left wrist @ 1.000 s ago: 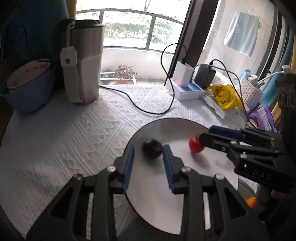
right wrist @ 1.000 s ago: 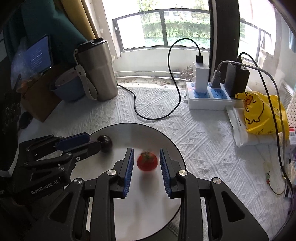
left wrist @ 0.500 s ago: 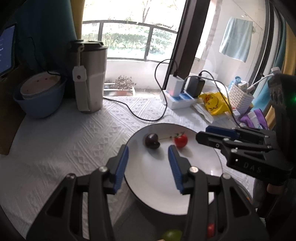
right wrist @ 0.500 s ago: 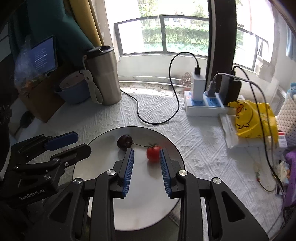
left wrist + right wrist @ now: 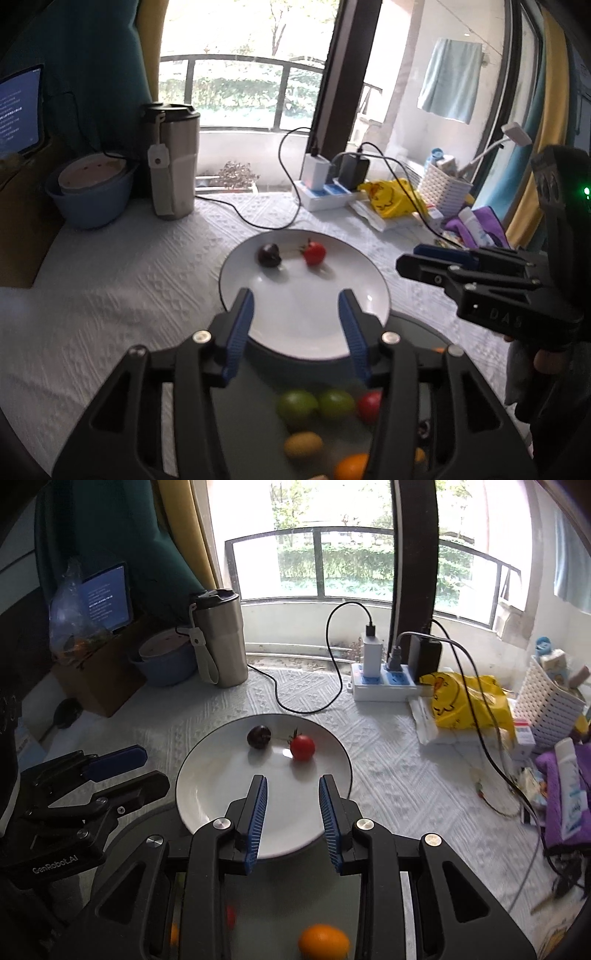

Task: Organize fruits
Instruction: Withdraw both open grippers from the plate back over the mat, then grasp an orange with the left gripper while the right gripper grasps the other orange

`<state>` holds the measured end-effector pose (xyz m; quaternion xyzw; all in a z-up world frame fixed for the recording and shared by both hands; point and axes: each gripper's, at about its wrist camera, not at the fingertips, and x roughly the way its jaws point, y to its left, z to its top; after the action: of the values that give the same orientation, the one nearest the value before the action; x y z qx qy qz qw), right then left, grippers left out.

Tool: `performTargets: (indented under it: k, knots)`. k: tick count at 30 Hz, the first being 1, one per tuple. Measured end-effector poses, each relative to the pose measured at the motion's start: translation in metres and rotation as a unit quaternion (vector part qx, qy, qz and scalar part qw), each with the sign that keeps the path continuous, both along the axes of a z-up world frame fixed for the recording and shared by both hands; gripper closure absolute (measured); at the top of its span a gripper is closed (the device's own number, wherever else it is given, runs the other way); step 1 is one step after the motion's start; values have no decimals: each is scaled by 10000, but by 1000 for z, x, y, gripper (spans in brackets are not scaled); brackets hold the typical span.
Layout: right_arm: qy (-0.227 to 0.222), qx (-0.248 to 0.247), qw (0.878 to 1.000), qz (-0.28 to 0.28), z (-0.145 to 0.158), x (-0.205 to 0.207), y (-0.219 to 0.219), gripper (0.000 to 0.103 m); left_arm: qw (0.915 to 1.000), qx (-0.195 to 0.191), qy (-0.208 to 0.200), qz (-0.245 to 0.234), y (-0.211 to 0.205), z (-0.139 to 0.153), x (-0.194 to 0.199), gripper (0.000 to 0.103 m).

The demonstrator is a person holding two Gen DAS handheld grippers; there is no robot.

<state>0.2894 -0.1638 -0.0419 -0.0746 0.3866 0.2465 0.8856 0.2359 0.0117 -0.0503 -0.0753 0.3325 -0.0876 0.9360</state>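
Your left tongs (image 5: 296, 321) hang over the near part of the white plate (image 5: 306, 332) with their blue pads opening and nothing between them. Your right tongs (image 5: 293, 805) sit at their narrowest, a gap between the pads showing only bare plate, so they hold nothing either; in the left view they appear from the side at the right (image 5: 436, 258), beside the plate and above the bench (image 5: 110, 295). On the far part of the plate lie a dark cherry (image 5: 269, 254) and a small red tomato (image 5: 314, 253), close together but apart, the tomato on the right. Both fruits lie well ahead of both pairs of pads. Nearer to you, beneath the tongs, a dark round tray (image 5: 251, 424) carries the rest of the fruit: two green ones (image 5: 297, 404) side by side, a red one (image 5: 369, 402) just right of them, a yellow one (image 5: 303, 445) and an orange one (image 5: 351, 466) closer in, all blurred. The plate overlaps the tray's far edge. Farther back on the bench stand a steel tumbler (image 5: 173, 162), a blue bowl (image 5: 90, 195) and a power strip (image 5: 325, 192) with chargers plugged in.
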Motion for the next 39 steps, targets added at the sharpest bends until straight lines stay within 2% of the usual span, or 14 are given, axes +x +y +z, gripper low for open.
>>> performTargets:
  k: [4, 5, 13, 18, 25, 27, 39]
  knots:
    - [-37, 38, 10000, -18, 2, -16, -10, 72, 10000, -42, -27, -79, -7, 2, -16, 37]
    - [-56, 69, 10000, -11, 2, -20, -12, 72, 9999, -48, -32, -97, -9, 2, -19, 36]
    - [-95, 219, 9997, -65, 0, -46, -34, 69, 9997, -90, 68, -221, -27, -5, -43, 36]
    - [2, 254, 9997, -61, -13, -56, -47, 66, 9996, -137, 136, -207, -34, -12, -57, 36]
    - [133, 297, 9994, -76, -29, -62, -63, 62, 9997, -122, 229, 7, -37, -25, -73, 36]
    - [153, 321, 9993, -66, -31, -63, -66, 56, 9995, -106, 286, 62, -36, -29, -77, 36]
    - [340, 294, 9990, 34, -53, -67, -66, 51, 9979, -89, 602, 216, -33, -53, -94, 36]
